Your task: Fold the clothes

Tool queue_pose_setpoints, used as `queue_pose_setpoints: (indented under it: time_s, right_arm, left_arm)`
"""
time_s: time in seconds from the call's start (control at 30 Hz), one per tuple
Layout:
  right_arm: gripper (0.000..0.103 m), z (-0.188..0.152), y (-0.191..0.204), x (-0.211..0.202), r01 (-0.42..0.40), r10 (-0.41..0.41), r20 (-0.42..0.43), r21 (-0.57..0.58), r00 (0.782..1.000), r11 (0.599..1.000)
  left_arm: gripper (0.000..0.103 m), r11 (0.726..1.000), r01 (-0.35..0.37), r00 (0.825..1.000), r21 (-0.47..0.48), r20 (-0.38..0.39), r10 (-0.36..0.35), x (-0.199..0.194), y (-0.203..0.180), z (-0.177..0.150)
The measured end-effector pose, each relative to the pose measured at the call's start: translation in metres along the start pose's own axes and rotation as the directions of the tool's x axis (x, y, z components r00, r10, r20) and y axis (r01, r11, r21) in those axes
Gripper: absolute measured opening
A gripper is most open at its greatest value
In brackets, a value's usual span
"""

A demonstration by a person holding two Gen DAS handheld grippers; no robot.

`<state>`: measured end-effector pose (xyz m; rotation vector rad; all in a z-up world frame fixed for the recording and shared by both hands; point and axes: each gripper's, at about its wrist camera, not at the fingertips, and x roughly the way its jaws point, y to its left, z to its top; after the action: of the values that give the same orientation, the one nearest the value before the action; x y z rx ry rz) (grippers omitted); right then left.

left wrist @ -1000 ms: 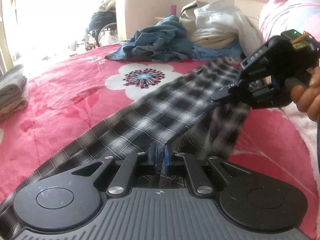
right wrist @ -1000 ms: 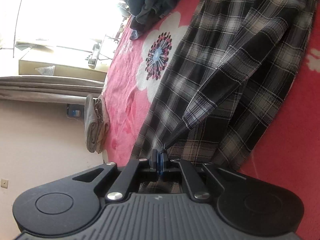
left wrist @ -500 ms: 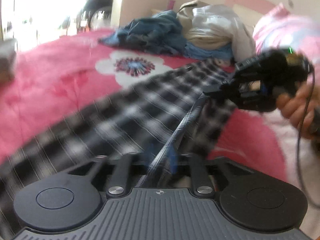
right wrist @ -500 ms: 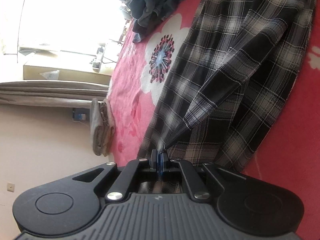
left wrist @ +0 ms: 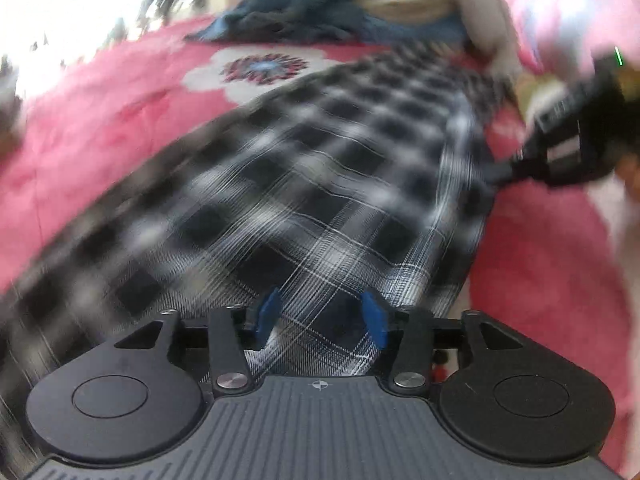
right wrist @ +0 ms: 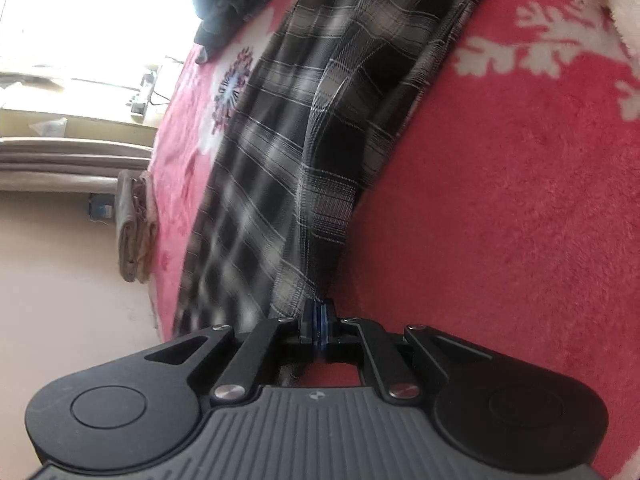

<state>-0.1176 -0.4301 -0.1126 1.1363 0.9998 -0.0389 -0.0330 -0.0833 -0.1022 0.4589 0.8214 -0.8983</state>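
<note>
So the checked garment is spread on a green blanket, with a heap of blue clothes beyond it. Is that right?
Not quite: the blanket is pink-red, not green, with a white flower printed on it. The left wrist view shows this plainly, and the right wrist view agrees. The rest stands: the checked garment is spread on it, and the heap of blue clothes lies beyond.

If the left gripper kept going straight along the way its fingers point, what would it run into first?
Most likely the plaid garment itself. The left gripper points down at it, jaws opening, with the cloth lying between and just beyond the blue pads. The pink blanket is underneath. The blur leaves the exact depth unclear.
</note>
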Motion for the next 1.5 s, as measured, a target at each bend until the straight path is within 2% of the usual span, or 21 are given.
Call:
queue_pose_setpoints:
  time_s: [0.1, 0.13, 0.2, 0.47, 0.6, 0.67, 0.73, 0.8, 0.9, 1.0, 1.07, 1.13, 1.17, 1.23, 1.27, 1.43, 1.5]
  right_arm:
    - [0.002, -0.002, -0.003, 0.003, 0.039, -0.039, -0.008, -0.019, 0.999, 0.999]
    - [0.002, -0.003, -0.005, 0.004, 0.043, -0.043, -0.012, -0.015, 0.999, 0.999]
    - [0.002, -0.006, -0.006, 0.004, 0.042, -0.042, -0.02, -0.007, 0.999, 0.999]
    - [0.002, -0.02, -0.011, -0.011, 0.094, -0.093, -0.042, 0.021, 0.995, 0.995]
    - [0.006, -0.011, -0.007, -0.029, 0.09, -0.091, 0.051, 0.038, 0.995, 0.995]
    - [0.015, 0.003, -0.007, -0.035, 0.092, -0.098, 0.09, 0.072, 0.991, 0.993]
    - [0.035, 0.015, -0.002, -0.035, 0.102, -0.11, 0.121, 0.07, 0.986, 0.992]
    - [0.046, 0.022, 0.004, -0.032, 0.123, -0.13, 0.14, 0.054, 0.982, 0.991]
    - [0.046, 0.028, -0.001, -0.019, 0.133, -0.142, 0.115, 0.084, 0.983, 0.988]
    - [0.046, 0.03, -0.007, -0.015, 0.087, -0.108, 0.154, 0.141, 0.982, 0.986]
    - [0.035, 0.034, -0.007, -0.019, 0.075, -0.103, 0.217, 0.133, 0.971, 0.988]
    - [0.012, 0.036, -0.004, -0.023, 0.087, -0.114, 0.258, 0.114, 0.959, 0.99]
    - [0.009, 0.036, -0.002, -0.025, 0.091, -0.116, 0.271, 0.104, 0.955, 0.99]
    - [0.005, 0.034, 0.003, -0.029, 0.1, -0.12, 0.291, 0.082, 0.949, 0.992]
    - [0.005, 0.033, 0.006, -0.03, 0.105, -0.121, 0.301, 0.07, 0.946, 0.992]
    - [0.005, 0.029, 0.021, -0.037, 0.116, -0.115, 0.338, 0.016, 0.934, 0.993]
    - [0.005, 0.034, 0.03, -0.036, 0.116, -0.106, 0.338, -0.011, 0.935, 0.993]
  left_arm:
    - [0.046, 0.993, -0.055, 0.998, 0.107, 0.019, 0.053, 0.004, -0.015, -0.002]
    - [0.041, 0.991, -0.06, 0.998, 0.121, 0.024, 0.057, 0.004, -0.016, -0.003]
    - [0.037, 0.992, -0.052, 0.998, 0.116, 0.029, 0.049, 0.003, -0.016, -0.003]
    - [0.041, 0.995, -0.077, 0.996, 0.066, 0.042, 0.075, -0.003, -0.01, -0.005]
    - [0.047, 0.998, -0.053, 0.996, 0.032, 0.072, 0.051, -0.015, -0.011, -0.007]
    - [0.048, 0.999, -0.019, 0.996, 0.038, 0.082, 0.016, -0.021, -0.014, -0.008]
    - [0.052, 0.999, -0.011, 0.997, 0.048, 0.08, 0.007, -0.024, -0.019, -0.01]
    - [0.053, 0.999, 0.003, 0.998, 0.043, 0.069, -0.006, -0.024, -0.022, -0.014]
    - [0.053, 0.999, 0.021, 0.998, 0.036, 0.051, -0.023, -0.021, -0.026, -0.021]
    - [0.053, 0.997, 0.022, 0.998, 0.075, 0.049, -0.026, -0.018, -0.036, -0.025]
    - [0.053, 0.992, 0.009, 0.998, 0.128, 0.055, -0.016, -0.014, -0.045, -0.026]
    - [0.052, 0.986, -0.004, 0.998, 0.166, 0.068, -0.007, -0.011, -0.052, -0.027]
    - [0.051, 0.983, -0.011, 0.997, 0.185, 0.074, -0.003, -0.009, -0.055, -0.027]
    - [0.039, 0.978, -0.023, 0.996, 0.209, 0.087, 0.005, -0.006, -0.06, -0.028]
    - [0.037, 0.98, -0.024, 0.996, 0.2, 0.092, 0.006, -0.006, -0.059, -0.027]
    - [0.011, 0.992, -0.025, 0.992, 0.123, 0.127, 0.01, -0.015, -0.048, -0.023]
    - [0.007, 0.996, -0.027, 0.99, 0.083, 0.144, 0.015, -0.02, -0.041, -0.021]
